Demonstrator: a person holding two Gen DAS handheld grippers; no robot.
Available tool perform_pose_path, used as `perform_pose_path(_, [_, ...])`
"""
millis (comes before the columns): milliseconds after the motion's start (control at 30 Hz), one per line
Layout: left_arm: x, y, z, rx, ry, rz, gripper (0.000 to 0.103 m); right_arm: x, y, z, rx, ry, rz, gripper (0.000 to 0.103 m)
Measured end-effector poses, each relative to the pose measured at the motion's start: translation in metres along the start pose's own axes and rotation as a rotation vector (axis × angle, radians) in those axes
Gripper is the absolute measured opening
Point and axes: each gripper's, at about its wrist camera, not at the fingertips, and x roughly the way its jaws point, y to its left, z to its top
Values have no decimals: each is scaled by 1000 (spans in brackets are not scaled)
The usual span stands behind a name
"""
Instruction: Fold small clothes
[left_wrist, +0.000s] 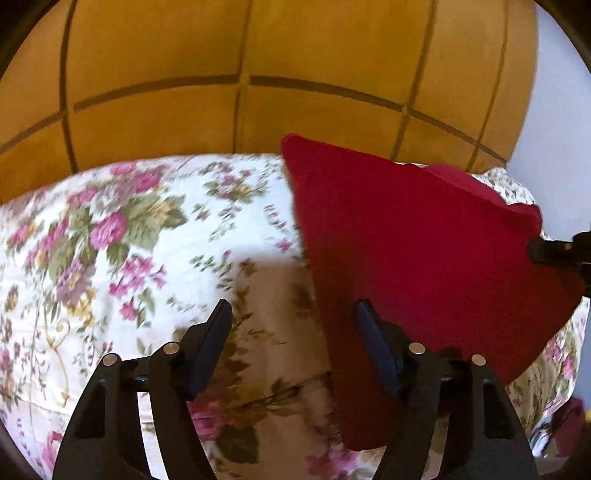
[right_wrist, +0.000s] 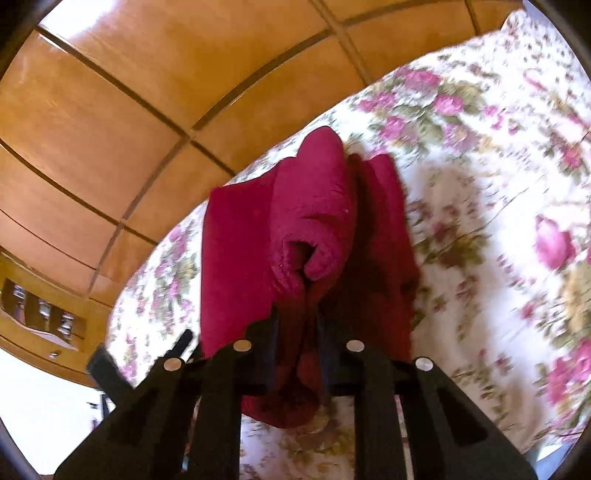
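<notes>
A dark red garment (left_wrist: 406, 240) is lifted above the floral bedspread (left_wrist: 129, 240) and hangs as a broad sheet on the right of the left wrist view. My left gripper (left_wrist: 292, 308) is open, jaws wide apart. The garment's left edge falls between its fingers close to the right finger (left_wrist: 373, 339), with no pad pressing on it. In the right wrist view my right gripper (right_wrist: 297, 317) is shut on a bunched fold of the red garment (right_wrist: 306, 206), which drapes away from it over the bed. Its black tip (left_wrist: 554, 251) shows at the cloth's right corner.
Orange-brown wooden panels (left_wrist: 240, 55) with dark grooves rise behind the bed. The floral bedspread (right_wrist: 480, 184) spreads wide to the right of the garment. A wooden shelf unit (right_wrist: 40, 314) sits at the far left. Part of a black tool (right_wrist: 110, 369) pokes in at lower left.
</notes>
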Motion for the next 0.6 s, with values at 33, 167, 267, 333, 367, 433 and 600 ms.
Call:
perform_pose_path(33, [0,-8,-1,42,-8,23,68,6,-3,-2,4,19,-28,15])
perform_pose_path(167, [7,-33,-12,217,-33,120,69,39,-32,-12,76,136,-65,34])
perform_pose_path(267, [4,-29,-14,221,-37,121,69,23,-36,-6,133,102,-43,79])
perform_pose_path(333, [0,-19,-13,183,-19,88,69,-2,-29,3,94,-25,-90,90])
perform_pose_path(367, [-4,-12,-11,145,-14,54,70,-9,-25,6,65,-59,-99,92])
perform_pose_path(433, [-11,-3,-6,68,-24,15,74,-15,-19,10,25,-102,-115,97])
perform_pose_path(600, [-20,-8,25,9,-76,-25,77,3,-6,18,3,-119,-130,101])
